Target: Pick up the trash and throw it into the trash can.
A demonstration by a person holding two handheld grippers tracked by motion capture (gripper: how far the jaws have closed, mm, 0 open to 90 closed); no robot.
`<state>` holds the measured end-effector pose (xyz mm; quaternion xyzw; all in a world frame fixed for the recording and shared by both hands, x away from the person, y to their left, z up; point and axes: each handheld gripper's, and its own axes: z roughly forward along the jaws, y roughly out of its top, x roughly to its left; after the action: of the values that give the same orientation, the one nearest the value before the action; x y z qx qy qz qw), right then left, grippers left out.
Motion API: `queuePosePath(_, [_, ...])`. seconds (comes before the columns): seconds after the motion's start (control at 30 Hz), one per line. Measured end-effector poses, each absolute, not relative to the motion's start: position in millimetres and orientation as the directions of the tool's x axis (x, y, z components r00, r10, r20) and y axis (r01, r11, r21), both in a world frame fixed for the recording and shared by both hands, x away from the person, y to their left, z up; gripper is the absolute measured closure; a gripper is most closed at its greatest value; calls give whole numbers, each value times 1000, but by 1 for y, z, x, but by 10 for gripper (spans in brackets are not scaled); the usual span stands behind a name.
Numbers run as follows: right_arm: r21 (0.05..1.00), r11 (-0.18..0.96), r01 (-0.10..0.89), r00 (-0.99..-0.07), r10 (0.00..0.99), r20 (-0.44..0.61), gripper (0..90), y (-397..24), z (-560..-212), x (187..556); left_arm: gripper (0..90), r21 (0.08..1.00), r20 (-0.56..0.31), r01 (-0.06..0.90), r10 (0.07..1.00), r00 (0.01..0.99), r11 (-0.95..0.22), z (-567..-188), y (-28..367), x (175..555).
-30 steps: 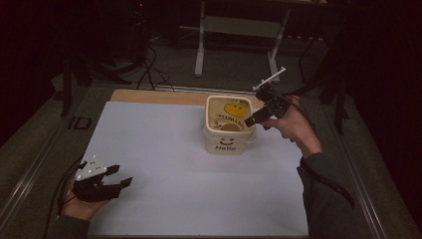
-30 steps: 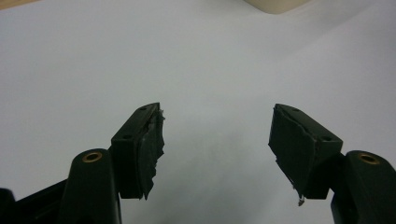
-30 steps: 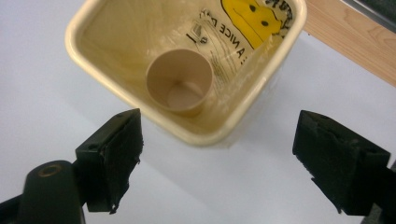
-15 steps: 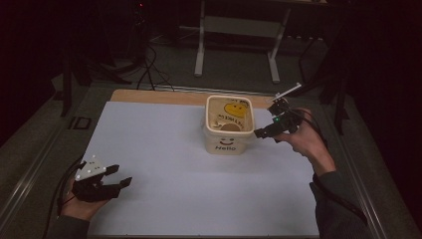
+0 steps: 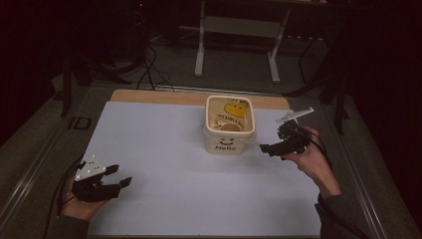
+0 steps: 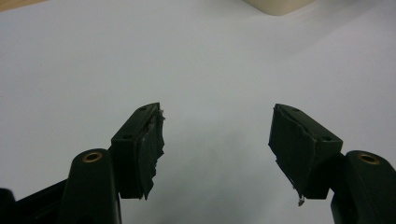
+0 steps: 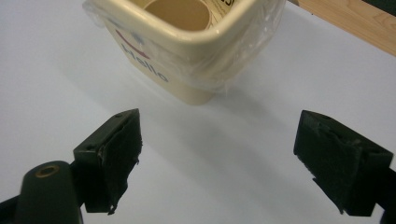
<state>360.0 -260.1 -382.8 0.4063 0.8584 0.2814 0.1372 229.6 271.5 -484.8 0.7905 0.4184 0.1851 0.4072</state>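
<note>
hidden: your tub is cut off at the top edge of your right gripper view, so there you get one corner, the near wall and part of the rim. In your left gripper view just a cream sliver of it sits at the top edge.
hard to read: contents are murky from the high view. A yellow smiley print and a round tan disc show inside; the rest I can't make out. Clear film wraps the rim, wrinkled at the corner.
tub place: ahead of your right gripper, just past its fingers and slightly to their left, apart from them. Well apart from your left gripper, far ahead of its fingers.
tub pose: stands upright on the white table, mouth up. "Hello" face looks toward your edge of the table. Roughly square, so no clear long axis across the table.
right fingers: spread wide, nothing between them, only table under the gap. They point at the tub's near corner.
left fingers: wide apart too, holding nothing, low over bare table.
hands: your right hand sits beside the tub's right side.
</note>
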Motion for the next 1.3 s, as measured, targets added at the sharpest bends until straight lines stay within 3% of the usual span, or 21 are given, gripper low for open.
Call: queuePosePath(1.3, [791,386,475,-641,767,11,135,-281,-458,297,350,807,-43,500,813,580,-314,-483,273,229])
